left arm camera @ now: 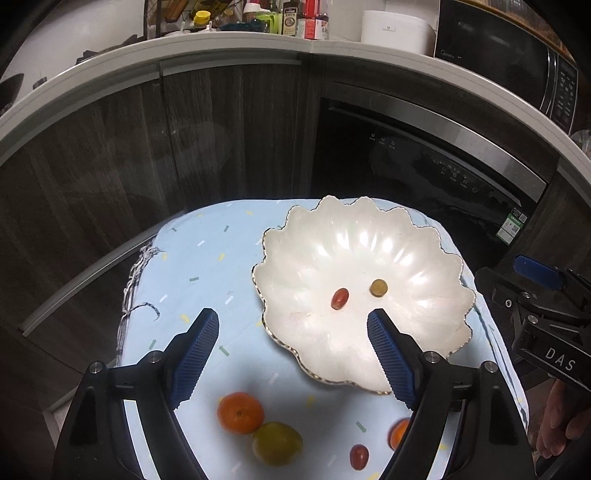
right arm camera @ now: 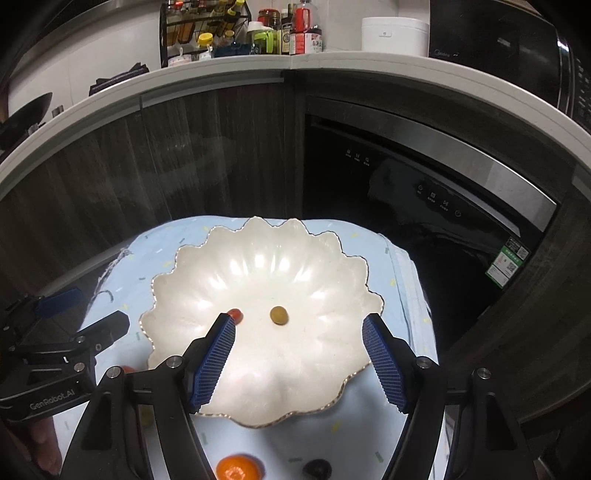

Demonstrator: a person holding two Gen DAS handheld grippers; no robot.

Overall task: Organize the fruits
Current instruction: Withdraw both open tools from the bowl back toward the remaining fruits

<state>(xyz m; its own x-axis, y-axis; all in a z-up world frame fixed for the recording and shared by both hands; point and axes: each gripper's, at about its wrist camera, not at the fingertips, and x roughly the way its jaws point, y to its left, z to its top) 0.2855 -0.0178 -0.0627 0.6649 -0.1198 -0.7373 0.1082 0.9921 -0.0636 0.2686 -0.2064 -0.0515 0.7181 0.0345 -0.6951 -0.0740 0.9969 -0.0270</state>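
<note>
- Centrally, scalloped white dish on the light-blue cloth covering the surface; a red grape tomato and an olive-green fruit lie apart at its middle.
- Near edge, on the cloth: orange touching a yellow-green fruit; to the right, a second red tomato and another orange, partly hidden by a finger.
- Left gripper: fingers wide apart, holding nothing, near the dish's left rim.
- Right gripper: fingers wide apart, empty, over the dish.
- Far side: dark cabinets, a built-in appliance, and a counter with bottles.
</note>
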